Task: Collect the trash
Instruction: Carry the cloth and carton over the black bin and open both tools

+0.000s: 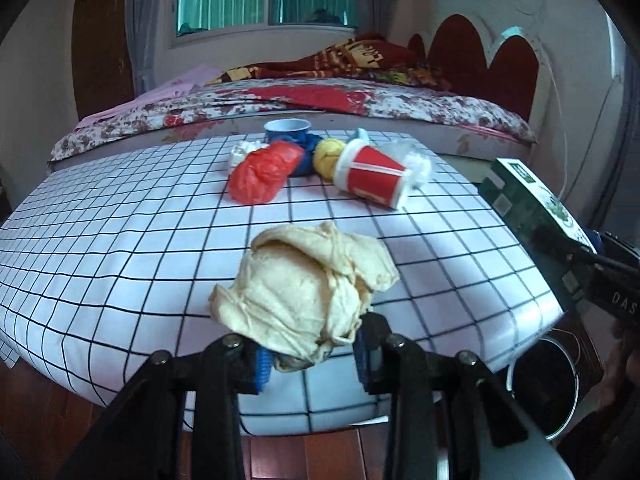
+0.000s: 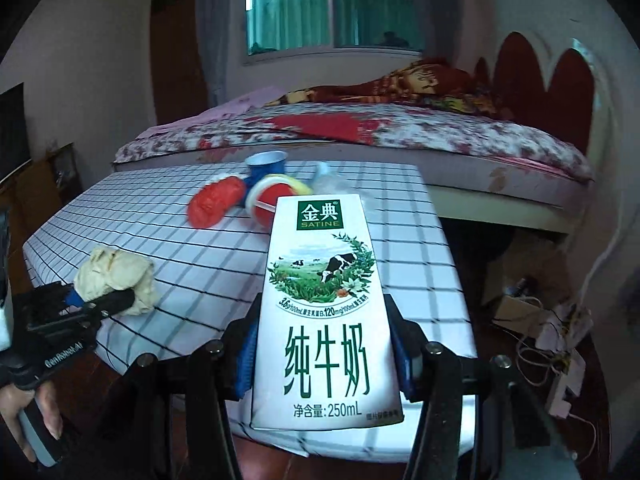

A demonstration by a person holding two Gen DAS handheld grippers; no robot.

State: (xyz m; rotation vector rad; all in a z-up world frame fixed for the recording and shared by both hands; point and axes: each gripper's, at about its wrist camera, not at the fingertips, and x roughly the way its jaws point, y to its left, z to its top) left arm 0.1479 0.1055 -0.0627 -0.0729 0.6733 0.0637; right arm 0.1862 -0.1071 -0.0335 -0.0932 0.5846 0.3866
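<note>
The left tongs [image 1: 312, 354] are clamped on a crumpled cream-coloured wad of soft paper [image 1: 308, 288], which bulges upward from between the blue ribbed pads [image 1: 263, 368] above the near edge of the white tabletop with its black grid lines [image 1: 120, 240]. In the right wrist view the same wad [image 2: 116, 280] hangs at the far left, pinched in the black fingers, with a person's hand [image 2: 28, 412] on the handle below.

The right tongs [image 2: 324, 360] grip a tall white cardboard milk carton with green lettering and a cow picture [image 2: 324, 320]; its flat sides sit between the blue pads, its printed face to the camera. The left wrist view shows this carton [image 1: 532, 216] at the right, tilted, dark green on its side.

Further back on the tabletop lies a cluster: a puffy red plastic bag [image 1: 264, 176], a red paper cup with a white lid on its side [image 1: 372, 180], a yellow knotted bundle [image 1: 328, 154], a small blue cup standing upright [image 1: 287, 128] and a clear crinkled plastic wrapper [image 1: 416, 162]. A round dark bin with a pale rim [image 1: 544, 384] stands low at the near right, beside the tabletop's corner.
</note>
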